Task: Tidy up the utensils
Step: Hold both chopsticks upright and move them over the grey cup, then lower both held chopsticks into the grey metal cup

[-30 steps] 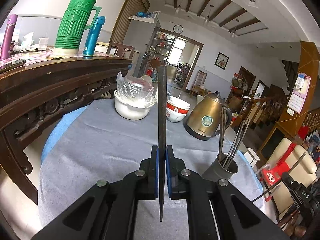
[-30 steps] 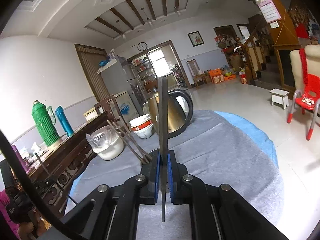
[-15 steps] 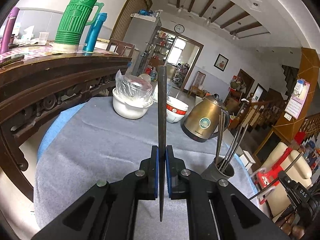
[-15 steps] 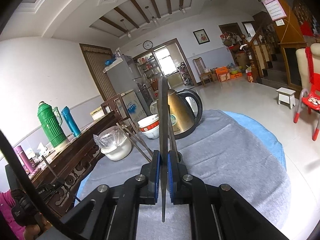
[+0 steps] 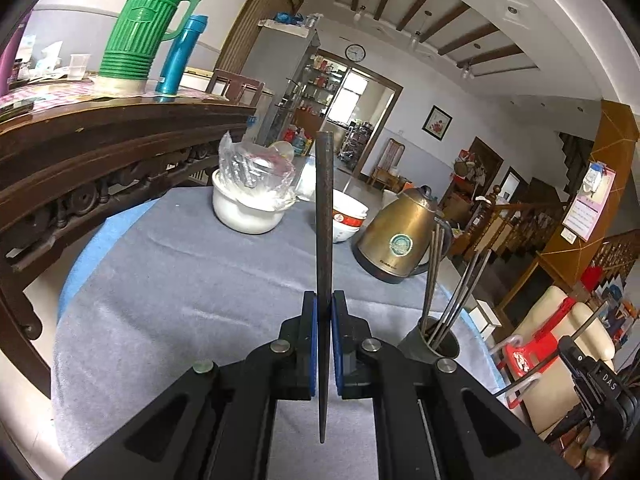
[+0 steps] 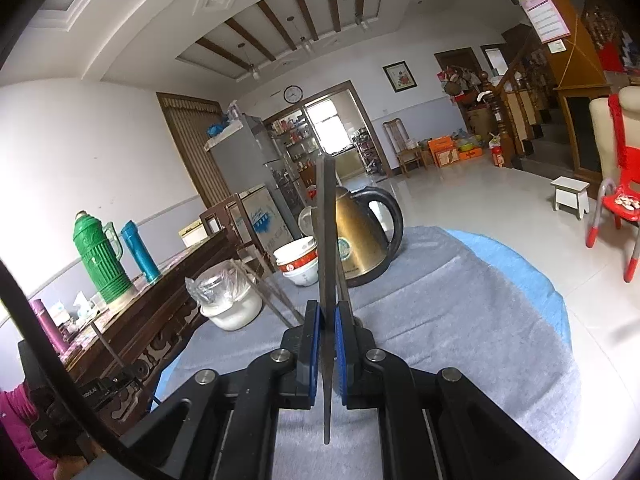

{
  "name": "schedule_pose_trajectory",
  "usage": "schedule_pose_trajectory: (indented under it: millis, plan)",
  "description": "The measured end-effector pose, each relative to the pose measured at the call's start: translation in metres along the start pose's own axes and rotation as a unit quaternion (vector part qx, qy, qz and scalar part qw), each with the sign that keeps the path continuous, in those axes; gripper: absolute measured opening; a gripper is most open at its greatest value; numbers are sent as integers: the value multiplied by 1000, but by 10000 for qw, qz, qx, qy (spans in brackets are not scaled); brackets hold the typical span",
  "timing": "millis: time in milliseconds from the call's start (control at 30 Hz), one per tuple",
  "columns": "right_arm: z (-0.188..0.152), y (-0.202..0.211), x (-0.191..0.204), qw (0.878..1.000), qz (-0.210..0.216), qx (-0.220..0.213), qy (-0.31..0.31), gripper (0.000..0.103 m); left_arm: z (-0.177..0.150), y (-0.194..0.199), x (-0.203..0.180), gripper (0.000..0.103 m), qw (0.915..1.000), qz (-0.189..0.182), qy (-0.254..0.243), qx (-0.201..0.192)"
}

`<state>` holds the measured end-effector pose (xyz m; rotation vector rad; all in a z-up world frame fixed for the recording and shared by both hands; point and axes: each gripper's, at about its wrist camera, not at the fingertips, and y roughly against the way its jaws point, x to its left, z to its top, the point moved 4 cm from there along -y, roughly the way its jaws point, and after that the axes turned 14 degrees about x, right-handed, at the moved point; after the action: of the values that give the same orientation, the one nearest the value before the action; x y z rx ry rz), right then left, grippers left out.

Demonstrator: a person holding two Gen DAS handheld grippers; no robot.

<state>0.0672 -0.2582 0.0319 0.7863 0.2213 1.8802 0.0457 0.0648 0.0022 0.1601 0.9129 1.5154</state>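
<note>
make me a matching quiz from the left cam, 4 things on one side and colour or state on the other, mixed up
Things:
1. thermos
2. kettle
3. left claw
4. holder

Descriptions:
a. brass coloured
b. shut on a chopstick
c. green
d. has chopsticks standing in it

Pairs: 1-c, 2-a, 3-b, 4-d

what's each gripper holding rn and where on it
Each holds one dark chopstick upright. The left gripper clamps its chopstick toward the lower, thinner end; the right gripper clamps its chopstick likewise.
</note>
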Motion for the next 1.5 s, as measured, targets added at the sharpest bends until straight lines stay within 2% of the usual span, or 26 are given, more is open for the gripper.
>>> schedule_pose_trajectory:
  millis: [167, 467, 667, 833, 1067, 1200, 1500]
  plan:
    - [18, 4, -2, 9998, 43, -207, 0, 8, 10, -4, -15, 7, 9999, -148, -48, -6]
    - [51, 3, 0, 9985, 63, -542, 105, 8, 48, -8, -60, 7, 9980, -563, -178, -234]
    - [61, -9, -4, 9985, 51, -546, 74, 8, 74, -12, -99, 7, 9951, -804, -398, -424]
    - [65, -18, -5, 9983, -20, -572, 122, 8, 87, -33, -131, 7, 9931, -925, -613, -392]
    - [70, -33, -3, 9981, -133, -541, 272, 8, 89, -70, -157, 7, 9926, -740, -908, -332]
    - [69, -44, 2, 9976, -211, -461, 472, 8, 87, -94, -159, 7, 9932, -594, -978, -205]
    - [68, -65, 1, 9974, -316, -256, 596, 8, 81, -120, -164, 7, 9929, -395, -1116, -70]
